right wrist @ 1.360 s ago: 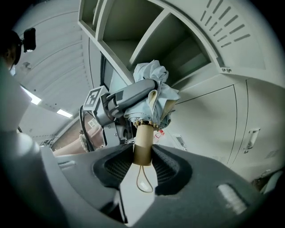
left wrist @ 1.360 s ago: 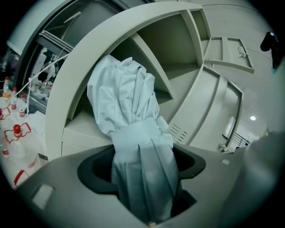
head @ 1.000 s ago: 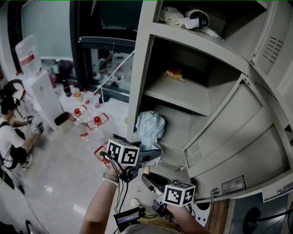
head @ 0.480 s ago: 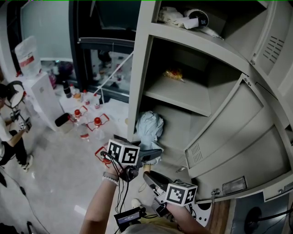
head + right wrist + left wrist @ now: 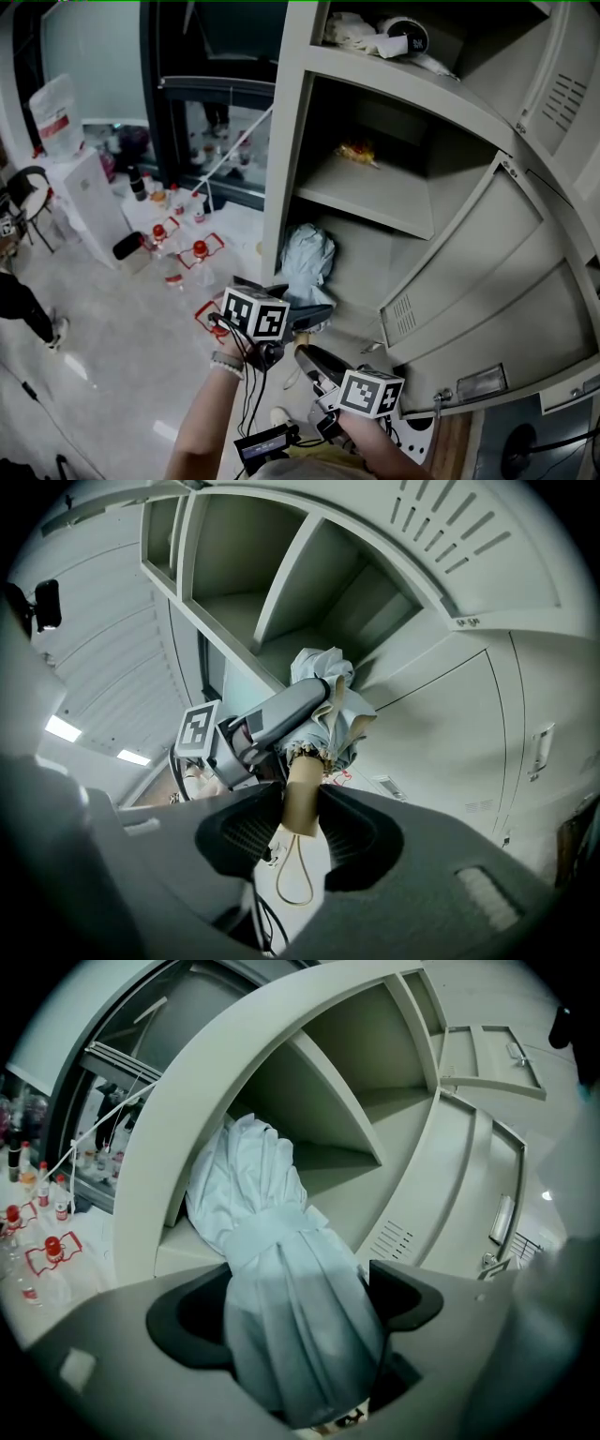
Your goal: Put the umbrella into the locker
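The umbrella (image 5: pixel 307 258) points lengthwise into the locker (image 5: pixel 281 169): the right gripper (image 5: pixel 300 808), its jaws just closing, pinches the handle (image 5: pixel 302 794), while the left gripper (image 5: pixel 295 1307), its jaws just opening, stands spread around the cloth (image 5: pixel 272 1241).

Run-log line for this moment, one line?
umbrella: head in locker, lowest open bay | left hand-held gripper: jaws just opening, umbrella between | right hand-held gripper: jaws just closing, gripping handle

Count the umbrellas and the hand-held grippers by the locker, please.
Umbrellas: 1, a pale blue folded umbrella.
Grippers: 2, the left gripper, jaws just opening around the umbrella's cloth, and the right gripper, jaws just closing on its handle.
Total: 3.
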The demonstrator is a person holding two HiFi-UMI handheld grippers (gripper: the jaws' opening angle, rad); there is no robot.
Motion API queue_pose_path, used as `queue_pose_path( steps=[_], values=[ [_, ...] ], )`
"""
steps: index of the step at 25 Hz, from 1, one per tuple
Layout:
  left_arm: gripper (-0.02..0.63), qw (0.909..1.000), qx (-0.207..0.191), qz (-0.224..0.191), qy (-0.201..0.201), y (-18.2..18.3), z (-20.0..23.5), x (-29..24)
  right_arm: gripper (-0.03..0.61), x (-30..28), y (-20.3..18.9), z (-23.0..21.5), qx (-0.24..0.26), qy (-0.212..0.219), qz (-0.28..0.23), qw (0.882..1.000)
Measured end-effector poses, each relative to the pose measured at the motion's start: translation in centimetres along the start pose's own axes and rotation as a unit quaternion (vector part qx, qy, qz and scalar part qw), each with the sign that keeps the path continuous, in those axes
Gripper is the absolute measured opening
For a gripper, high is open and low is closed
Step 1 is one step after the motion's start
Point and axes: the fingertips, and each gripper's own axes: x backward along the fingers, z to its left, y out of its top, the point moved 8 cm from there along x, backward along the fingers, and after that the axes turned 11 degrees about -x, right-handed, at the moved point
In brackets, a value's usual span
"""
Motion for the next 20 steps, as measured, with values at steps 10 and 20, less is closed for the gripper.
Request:
queue_pose_path(
  steps=[10,20],
  values=[
    [0.479,0.9989,-0.028,-0.028,0.024,0.5,0.5,1.5,0.127,-1.0,1.5,0.4,-0.007,0.01,-0.02,1.0],
    [0.443,0.9954,-0.064,-0.047,0.054,0.4,0.2,4.1,0.132,-2.1,2.2,0.9,-0.012,0.019,-0.036,0.999]
  ],
)
